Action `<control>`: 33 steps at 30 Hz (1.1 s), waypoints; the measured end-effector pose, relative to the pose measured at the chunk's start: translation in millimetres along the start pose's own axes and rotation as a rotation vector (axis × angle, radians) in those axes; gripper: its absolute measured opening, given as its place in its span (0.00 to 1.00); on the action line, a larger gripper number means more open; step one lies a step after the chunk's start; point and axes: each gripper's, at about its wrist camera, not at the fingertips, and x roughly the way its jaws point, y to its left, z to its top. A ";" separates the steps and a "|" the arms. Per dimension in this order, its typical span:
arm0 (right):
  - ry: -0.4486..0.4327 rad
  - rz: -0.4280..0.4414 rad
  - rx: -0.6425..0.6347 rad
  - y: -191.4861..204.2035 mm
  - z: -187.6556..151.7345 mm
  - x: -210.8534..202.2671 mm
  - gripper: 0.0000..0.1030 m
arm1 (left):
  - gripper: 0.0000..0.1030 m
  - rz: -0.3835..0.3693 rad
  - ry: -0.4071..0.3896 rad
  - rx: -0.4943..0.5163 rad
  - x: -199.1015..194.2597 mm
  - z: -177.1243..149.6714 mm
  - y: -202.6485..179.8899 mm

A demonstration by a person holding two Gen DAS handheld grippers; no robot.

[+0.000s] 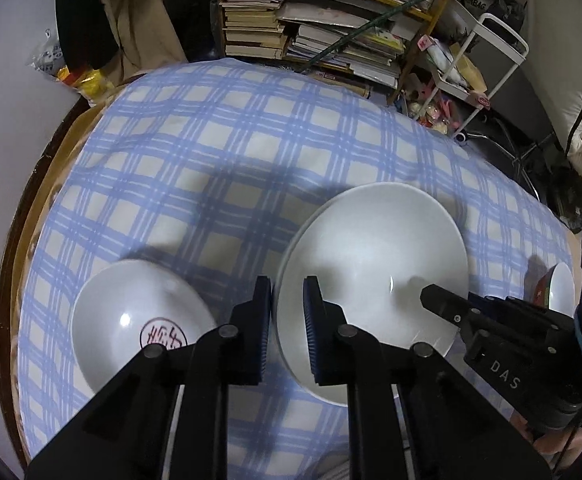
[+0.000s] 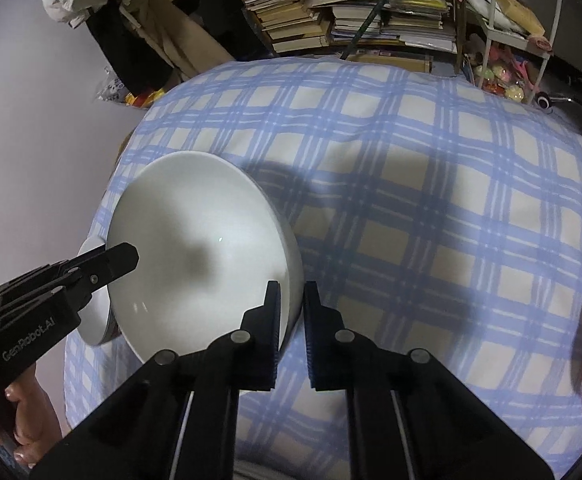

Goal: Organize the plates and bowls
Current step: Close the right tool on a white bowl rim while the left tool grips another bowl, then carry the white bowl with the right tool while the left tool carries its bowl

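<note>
- Both tongs are clamped on one large white bowl (image 1: pixel 371 276), at opposite sides of its rim.
- Left gripper (image 1: pixel 287 312): its two dark fingers are drawn close together with the bowl's left rim wall pinched between them, one finger inside the bowl and one outside.
- Right gripper (image 2: pixel 291 312): its fingers are likewise pressed together on the bowl's right rim, one pad inside and one against the outer wall.
- From the left wrist view, the right gripper is seen entering from the lower right, reaching onto the bowl's far rim; from the right wrist view, the left gripper is seen coming in from the lower left.
- The large bowl is seen tilted in both views, over a blue-and-white checked cloth (image 1: pixel 219 152) that covers the table.
- A smaller white bowl with a red mark inside (image 1: pixel 143 320) is seen on the cloth just to the left of the large bowl.
- Another dish with a red patterned outside (image 1: pixel 559 288) is partly visible at the right edge.
- Stacked books on shelves (image 1: pixel 311 32) and a white cart (image 1: pixel 487 64) are visible beyond the table.
</note>
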 end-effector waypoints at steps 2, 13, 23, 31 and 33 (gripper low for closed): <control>0.004 -0.001 -0.006 -0.4 -2.9 -6.1 0.12 | 0.15 -0.002 -0.003 -0.014 -4.3 -5.0 -1.9; -0.019 -0.046 0.012 -18.9 -26.7 -48.5 0.11 | 0.15 -0.051 -0.027 -0.003 -36.8 -27.0 -36.9; -0.054 -0.122 0.035 -51.0 -60.6 -92.5 0.11 | 0.15 -0.117 -0.018 0.002 -47.2 -62.4 -83.1; -0.076 -0.191 0.045 -77.8 -92.1 -119.9 0.11 | 0.15 -0.138 0.017 0.036 -42.0 -93.7 -123.4; -0.080 -0.210 0.044 -83.3 -99.8 -124.4 0.11 | 0.15 -0.149 0.028 0.040 -40.3 -99.3 -130.6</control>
